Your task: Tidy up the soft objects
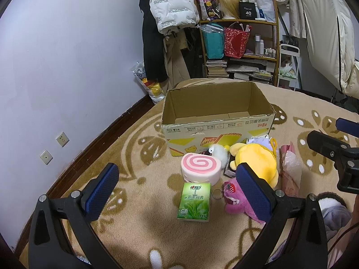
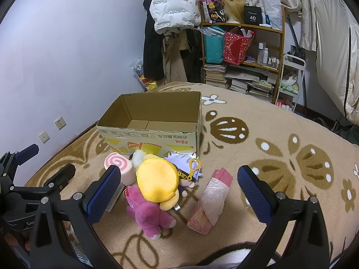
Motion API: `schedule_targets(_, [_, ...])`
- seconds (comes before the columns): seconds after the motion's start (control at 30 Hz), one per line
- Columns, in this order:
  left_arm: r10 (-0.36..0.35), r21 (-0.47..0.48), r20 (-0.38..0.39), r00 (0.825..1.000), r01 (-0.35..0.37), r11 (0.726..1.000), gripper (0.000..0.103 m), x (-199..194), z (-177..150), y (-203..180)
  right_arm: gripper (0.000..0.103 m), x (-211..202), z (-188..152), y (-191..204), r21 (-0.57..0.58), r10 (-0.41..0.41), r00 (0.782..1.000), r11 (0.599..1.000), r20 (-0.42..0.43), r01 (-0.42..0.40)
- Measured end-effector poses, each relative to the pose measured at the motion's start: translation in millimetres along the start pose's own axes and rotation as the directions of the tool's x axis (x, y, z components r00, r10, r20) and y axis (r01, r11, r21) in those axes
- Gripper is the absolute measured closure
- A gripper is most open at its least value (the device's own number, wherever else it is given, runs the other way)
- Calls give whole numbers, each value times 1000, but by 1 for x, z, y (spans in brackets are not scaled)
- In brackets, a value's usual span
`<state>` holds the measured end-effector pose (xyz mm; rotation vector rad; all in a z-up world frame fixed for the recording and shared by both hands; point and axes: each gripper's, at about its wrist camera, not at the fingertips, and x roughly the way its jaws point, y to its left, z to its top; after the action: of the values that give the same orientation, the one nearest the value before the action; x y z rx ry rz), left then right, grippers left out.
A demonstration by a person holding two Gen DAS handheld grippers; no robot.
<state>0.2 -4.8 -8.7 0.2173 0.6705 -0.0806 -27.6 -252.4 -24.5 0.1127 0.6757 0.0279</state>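
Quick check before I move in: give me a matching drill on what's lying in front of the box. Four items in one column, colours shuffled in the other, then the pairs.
Items:
1. swirl roll squishy
2. tissue pack
3. bear plush
4. round pouch

Colours:
A. yellow
B. green
C. pink and white
D. magenta pink

Pairs: 1-C, 2-B, 3-D, 4-A

All four lie on the carpet in front of the cardboard box, whose visible floor is bare.
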Motion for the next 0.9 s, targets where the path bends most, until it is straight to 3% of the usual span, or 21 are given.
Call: schedule_targets(0.9, [1, 0, 0, 1000, -1, 1000, 0, 0, 1, -1, 0, 2, -2, 1, 1, -2, 1000, 1000, -5, 2])
